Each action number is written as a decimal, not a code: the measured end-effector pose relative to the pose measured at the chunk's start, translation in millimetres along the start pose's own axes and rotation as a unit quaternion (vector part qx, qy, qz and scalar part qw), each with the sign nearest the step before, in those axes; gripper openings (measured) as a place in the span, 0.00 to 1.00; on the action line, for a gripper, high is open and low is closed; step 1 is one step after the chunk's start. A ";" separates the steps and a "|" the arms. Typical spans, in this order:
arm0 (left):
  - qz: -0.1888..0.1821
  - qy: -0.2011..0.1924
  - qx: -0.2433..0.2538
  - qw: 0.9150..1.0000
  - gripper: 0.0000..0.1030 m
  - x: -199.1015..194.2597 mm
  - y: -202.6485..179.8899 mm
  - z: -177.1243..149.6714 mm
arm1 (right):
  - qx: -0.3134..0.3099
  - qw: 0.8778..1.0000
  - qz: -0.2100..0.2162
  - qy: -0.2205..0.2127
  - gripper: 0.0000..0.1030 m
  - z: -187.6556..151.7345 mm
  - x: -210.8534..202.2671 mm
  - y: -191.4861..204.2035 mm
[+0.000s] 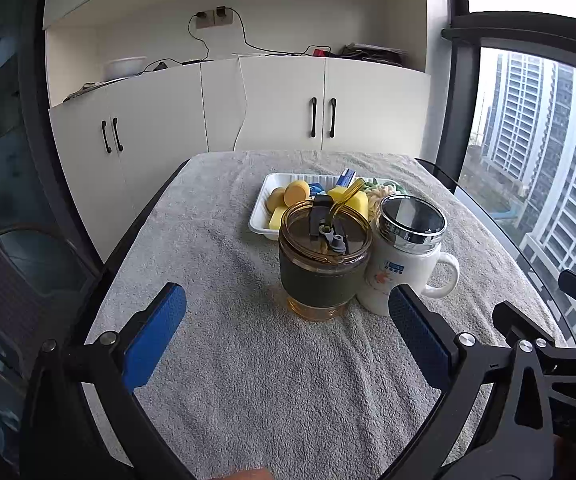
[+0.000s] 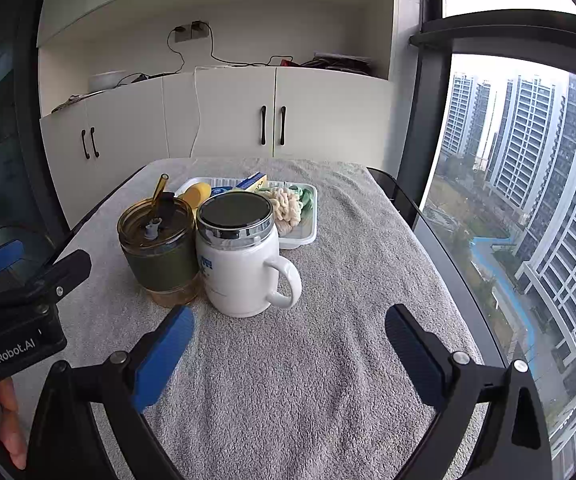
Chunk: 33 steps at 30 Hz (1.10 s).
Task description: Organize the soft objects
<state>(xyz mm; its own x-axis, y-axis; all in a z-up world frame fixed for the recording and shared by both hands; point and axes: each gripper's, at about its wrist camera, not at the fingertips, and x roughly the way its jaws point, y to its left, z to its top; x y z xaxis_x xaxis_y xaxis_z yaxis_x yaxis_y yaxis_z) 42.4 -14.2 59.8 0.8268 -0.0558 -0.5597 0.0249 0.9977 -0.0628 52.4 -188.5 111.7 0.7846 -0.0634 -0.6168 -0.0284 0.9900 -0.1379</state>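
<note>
Both grippers hang above the near part of the table (image 1: 208, 220), which is draped in a grey towel. The left gripper (image 1: 288, 320) has its blue-padded fingers spread wide with nothing between them, and the right gripper (image 2: 289, 336) is spread just as wide and equally empty — each looks ready to take something bulky rather than thin.

The soft things lie together in a white tray (image 1: 262, 204) at the far side of the table: round and block-shaped yellow sponges (image 1: 296, 193) toward its left, a cream and green chenille piece (image 2: 288, 202) toward its right, and a small blue-and-yellow packet (image 2: 252, 181) at the back. Gathered in one shallow container, they may already sit as the task wants, or the tray may be the supply they get sorted out of; the views fit either.

Two hard vessels stand side by side just in front of the tray: an amber glass tumbler (image 1: 323, 264) with a green sleeve and a straw, and a white lidded mug (image 2: 240, 264) with its handle turned right. They partly block a straight reach to the tray, so any approach would probably need to come over or around them.
</note>
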 end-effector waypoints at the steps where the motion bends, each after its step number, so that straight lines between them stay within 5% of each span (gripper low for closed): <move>1: 0.000 0.001 0.000 1.000 1.00 0.5 0.0 -0.3 | 0.000 1.000 0.000 0.000 0.96 0.0 -0.1 0.0; 33: 0.000 0.000 0.010 1.000 1.00 4.8 -3.0 -0.5 | -0.004 1.000 0.004 0.006 0.96 -1.8 3.4 -0.9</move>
<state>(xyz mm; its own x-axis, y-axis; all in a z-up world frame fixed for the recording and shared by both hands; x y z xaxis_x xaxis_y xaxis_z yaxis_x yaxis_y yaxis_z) 46.0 -17.5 56.9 0.8269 -0.0565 -0.5595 0.0363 0.9982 -0.0472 53.9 -189.8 108.3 0.7771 -0.0571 -0.6268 -0.0401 0.9893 -0.1399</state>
